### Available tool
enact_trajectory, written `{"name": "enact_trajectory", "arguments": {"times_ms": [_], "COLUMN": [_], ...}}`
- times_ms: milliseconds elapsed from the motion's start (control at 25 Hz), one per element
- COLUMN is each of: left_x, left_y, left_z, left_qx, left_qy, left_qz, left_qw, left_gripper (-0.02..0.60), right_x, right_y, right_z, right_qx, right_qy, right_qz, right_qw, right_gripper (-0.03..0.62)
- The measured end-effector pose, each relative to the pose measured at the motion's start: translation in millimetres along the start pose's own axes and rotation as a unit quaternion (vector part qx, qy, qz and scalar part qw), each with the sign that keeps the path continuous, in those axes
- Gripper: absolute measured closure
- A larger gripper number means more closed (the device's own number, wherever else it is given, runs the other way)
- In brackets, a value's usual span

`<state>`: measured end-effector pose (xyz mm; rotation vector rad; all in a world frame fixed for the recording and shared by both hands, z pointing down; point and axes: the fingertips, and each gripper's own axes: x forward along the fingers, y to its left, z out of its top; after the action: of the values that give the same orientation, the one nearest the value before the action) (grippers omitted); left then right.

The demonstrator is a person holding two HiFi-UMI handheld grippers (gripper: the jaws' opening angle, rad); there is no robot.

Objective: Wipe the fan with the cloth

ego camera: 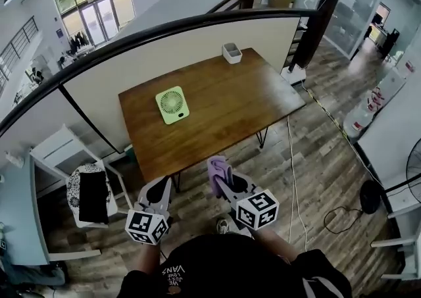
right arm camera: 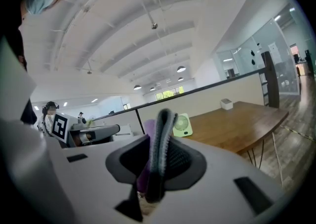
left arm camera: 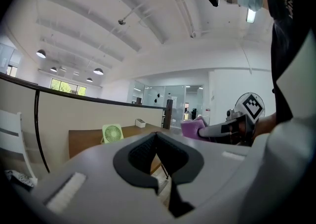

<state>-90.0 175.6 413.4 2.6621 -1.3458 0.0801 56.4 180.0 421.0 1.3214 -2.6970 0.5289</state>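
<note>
Lower left, the left claw [ego camera: 158, 191] is closed and empty. Above it the green fan [ego camera: 172, 104] stands on the surface [ego camera: 230, 99], well apart. Lower centre, the right claw [ego camera: 228, 185] clamps the purple cloth [ego camera: 218, 172]; best brought flat onto the grille.

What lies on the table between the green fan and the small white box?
Nothing. In the head view, only bare brown tabletop runs between the fan and the white box.

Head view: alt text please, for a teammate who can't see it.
The right gripper grips a purple cloth just short of a wooden table, the shut, empty left gripper beside it. A green fan sits on the table, untouched.
</note>
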Motion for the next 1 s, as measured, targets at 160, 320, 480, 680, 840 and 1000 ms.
{"name": "enact_trajectory", "arguments": {"times_ms": [160,320,480,680,840,1000], "left_x": [22.5,38.4,49.7,60.1,77.6,94.8], "left_y": [-5.8,-10.3,-12.4,6.7,33.6,62.4], "left_z": [-1.1,-4.2,-11.3,-15.2,-19.0,-18.4], "left_qx": [-0.009,-0.020,-0.031,-0.037,-0.045,-0.051], "left_qy": [-0.003,-0.005,0.006,0.013,0.017,0.023], "left_qz": [0.027,0.052,0.067,0.083,0.086,0.085], "left_qw": [0.9996,0.9984,0.9973,0.9958,0.9952,0.9949], "left_gripper": [0.571,0.571,0.571,0.571,0.571,0.571], "right_x": [5.6,11.1,19.7,42.1,69.7,97.0], "right_y": [-27.2,-47.0,-62.7,-67.4,-75.9,-78.6], "right_z": [7.3,12.3,17.6,19.5,22.0,28.2], "right_qx": [-0.008,-0.016,-0.013,0.000,-0.006,-0.010], "right_qy": [0.011,0.023,0.028,0.030,0.038,0.043], "right_qz": [0.025,0.047,0.060,0.076,0.073,0.071], "right_qw": [1.000,0.998,0.998,0.997,0.997,0.996], "right_gripper": [0.510,0.510,0.510,0.510,0.510,0.510]}}
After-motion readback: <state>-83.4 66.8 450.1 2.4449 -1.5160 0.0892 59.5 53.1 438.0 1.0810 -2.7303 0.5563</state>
